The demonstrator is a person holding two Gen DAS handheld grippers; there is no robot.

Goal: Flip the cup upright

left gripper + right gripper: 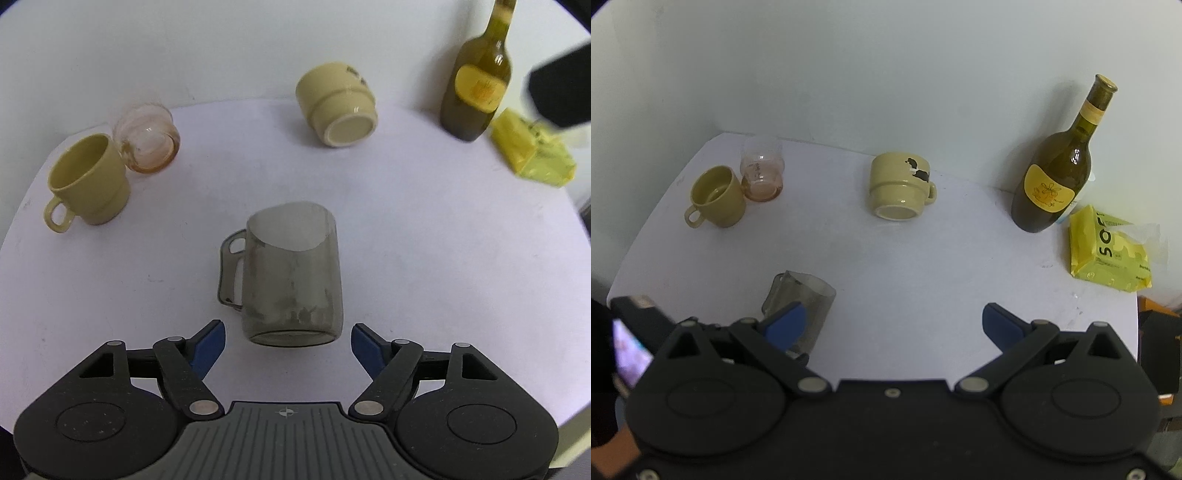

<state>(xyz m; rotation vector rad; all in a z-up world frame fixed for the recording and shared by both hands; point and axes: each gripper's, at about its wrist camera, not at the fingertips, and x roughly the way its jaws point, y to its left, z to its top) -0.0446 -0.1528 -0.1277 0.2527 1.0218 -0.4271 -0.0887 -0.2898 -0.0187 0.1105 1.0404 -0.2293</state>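
In the right wrist view, the grey mug [801,306] is partly hidden behind a blue finger [785,325] and its base is out of sight. In the left wrist view, the bottle [480,74] is cut off at the top edge and a blurred dark shape [561,88] covers part of the yellow pack [532,151].
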